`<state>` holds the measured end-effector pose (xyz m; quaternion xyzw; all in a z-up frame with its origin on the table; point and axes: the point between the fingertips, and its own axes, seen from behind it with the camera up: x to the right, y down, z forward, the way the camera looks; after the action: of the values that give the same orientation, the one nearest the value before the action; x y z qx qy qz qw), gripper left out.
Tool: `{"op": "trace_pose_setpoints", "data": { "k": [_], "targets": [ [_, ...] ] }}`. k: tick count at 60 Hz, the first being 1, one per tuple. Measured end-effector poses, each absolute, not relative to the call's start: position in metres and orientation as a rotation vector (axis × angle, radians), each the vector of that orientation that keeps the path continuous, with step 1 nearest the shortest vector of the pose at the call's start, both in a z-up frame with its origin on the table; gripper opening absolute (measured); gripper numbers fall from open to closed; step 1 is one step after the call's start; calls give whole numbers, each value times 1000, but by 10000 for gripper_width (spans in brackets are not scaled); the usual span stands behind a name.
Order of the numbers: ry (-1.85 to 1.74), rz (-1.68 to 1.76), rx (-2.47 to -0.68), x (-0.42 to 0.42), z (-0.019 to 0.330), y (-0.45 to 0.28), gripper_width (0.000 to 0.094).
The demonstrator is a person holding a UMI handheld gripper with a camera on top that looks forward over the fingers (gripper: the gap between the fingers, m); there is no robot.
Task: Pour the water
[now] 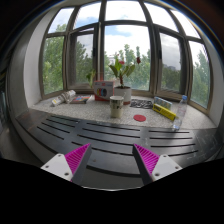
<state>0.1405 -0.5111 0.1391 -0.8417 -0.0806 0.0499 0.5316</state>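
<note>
The gripper hangs wide open and empty, while the upright water bottle stands well beyond its fingers, off to the right on the windowsill (the mug sits nearer centre).

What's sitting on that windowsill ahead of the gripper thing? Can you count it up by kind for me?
Potted plants: 1
Cups: 2, a dark one and a pale one
Clear bottles: 1
Yellow boxes: 1
Red discs: 1
Total: 6, apart from some small flat clutter at the sill's far end that I cannot identify. The gripper is open and holds nothing.
</note>
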Motion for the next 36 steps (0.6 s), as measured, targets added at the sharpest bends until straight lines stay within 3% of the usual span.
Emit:
{"op": "trace_pose_setpoints", "data": {
  "k": [6,10,18,36],
  "targets": [
    [-184,81,-2017,217,107,-482,852],
    [-176,30,-2013,310,65,-438,853],
    [-108,-60,-2052,419,31,-397,854],
    [18,-113,-1880,552,63,-230,850]
  ]
}}
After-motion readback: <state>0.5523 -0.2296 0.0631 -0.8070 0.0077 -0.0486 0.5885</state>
